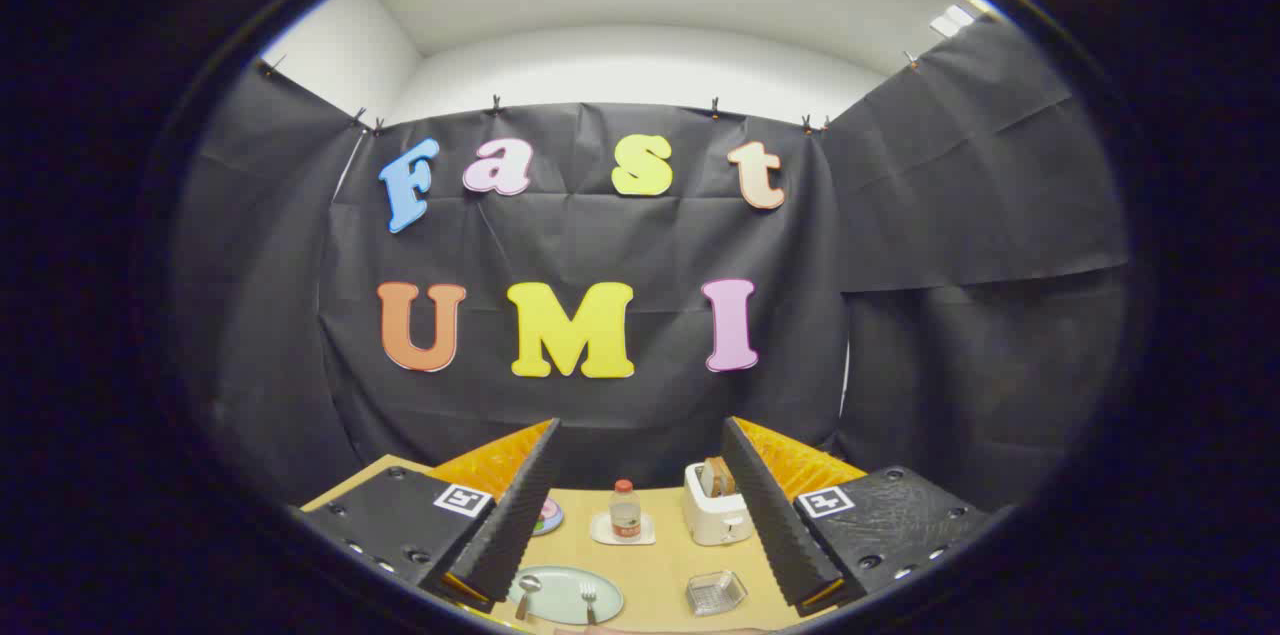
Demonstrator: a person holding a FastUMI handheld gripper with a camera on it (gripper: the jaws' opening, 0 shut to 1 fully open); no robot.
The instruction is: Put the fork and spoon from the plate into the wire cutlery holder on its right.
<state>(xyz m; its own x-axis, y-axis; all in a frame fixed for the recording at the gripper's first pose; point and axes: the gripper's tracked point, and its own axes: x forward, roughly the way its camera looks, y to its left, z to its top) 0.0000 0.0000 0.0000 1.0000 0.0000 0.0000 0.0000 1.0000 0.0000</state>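
A pale green plate (566,601) lies on the wooden table, low between my fingers. On it rest a spoon (527,595) to the left and a fork (589,601) to the right. The wire cutlery holder (716,592) stands to the plate's right, near my right finger. My gripper (640,500) is open, held high above the table and well back from the plate, with nothing between its black ribbed fingers (515,515).
A small bottle (625,509) stands on a white coaster beyond the plate. A white toaster (715,507) with bread in it sits further right, behind the holder. A small colourful dish (548,515) peeks out beside my left finger.
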